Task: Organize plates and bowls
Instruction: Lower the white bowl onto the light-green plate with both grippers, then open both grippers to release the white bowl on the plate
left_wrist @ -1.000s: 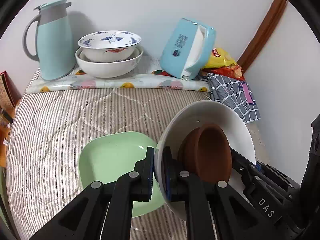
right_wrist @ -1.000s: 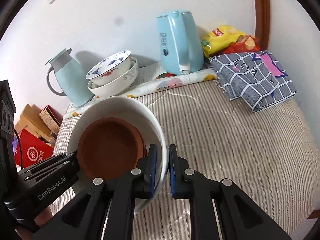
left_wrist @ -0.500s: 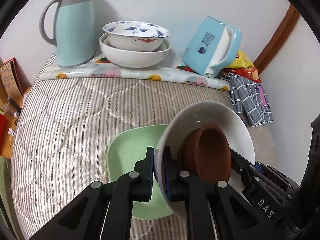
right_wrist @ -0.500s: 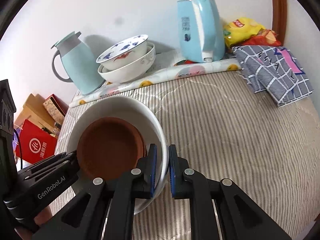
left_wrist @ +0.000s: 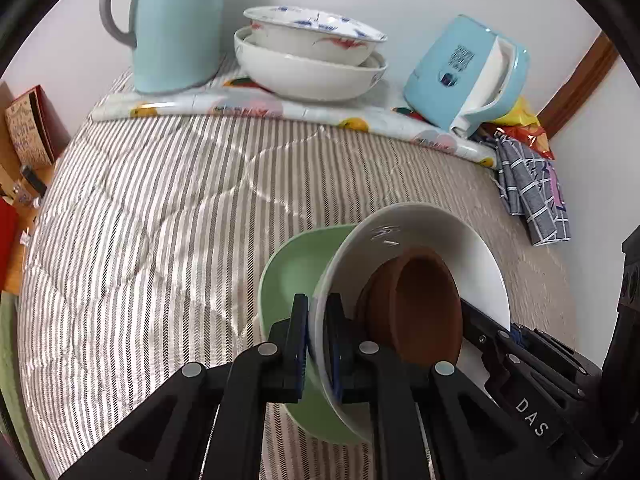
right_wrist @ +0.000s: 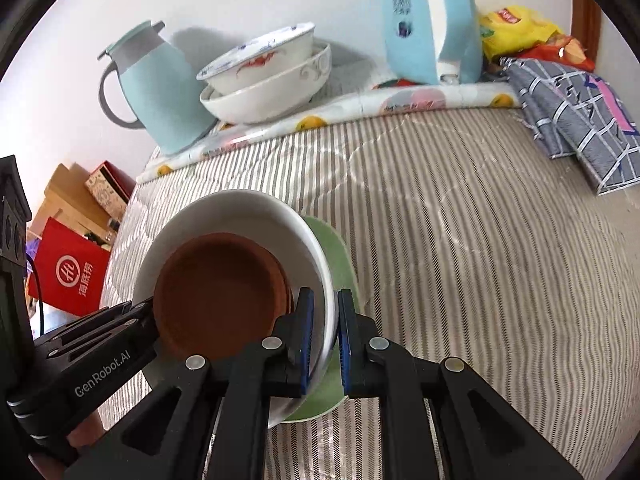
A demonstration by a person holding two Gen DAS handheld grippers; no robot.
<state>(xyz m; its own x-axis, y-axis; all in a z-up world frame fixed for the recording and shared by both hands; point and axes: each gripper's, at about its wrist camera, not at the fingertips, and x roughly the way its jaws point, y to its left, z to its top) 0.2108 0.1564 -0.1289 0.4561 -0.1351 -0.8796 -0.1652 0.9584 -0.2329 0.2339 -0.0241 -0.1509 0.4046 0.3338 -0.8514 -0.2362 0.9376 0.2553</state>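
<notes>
Both grippers hold one white bowl [left_wrist: 432, 236] [right_wrist: 240, 212] by opposite rims, with a brown dish [left_wrist: 416, 304] [right_wrist: 216, 288] inside it. My left gripper [left_wrist: 317, 344] is shut on its left rim, my right gripper [right_wrist: 323, 336] on its right rim. The bowl hangs tilted just over a green plate [left_wrist: 296, 272] [right_wrist: 340, 264] lying on the striped quilt. Two stacked patterned bowls [left_wrist: 308, 60] [right_wrist: 264, 76] stand at the back on a printed mat.
A pale blue jug [left_wrist: 176, 28] [right_wrist: 156, 88] stands left of the stacked bowls, a blue kettle [left_wrist: 464, 76] [right_wrist: 428, 24] to their right. A grey checked cloth [left_wrist: 532, 192] [right_wrist: 576, 120] and snack bags [right_wrist: 516, 28] lie at the back right. Boxes [right_wrist: 72, 272] sit off the left edge.
Both grippers carried the white bowl with the brown dish leftward and forward, so it now overlaps the green plate. The stacked bowls and jug look closer.
</notes>
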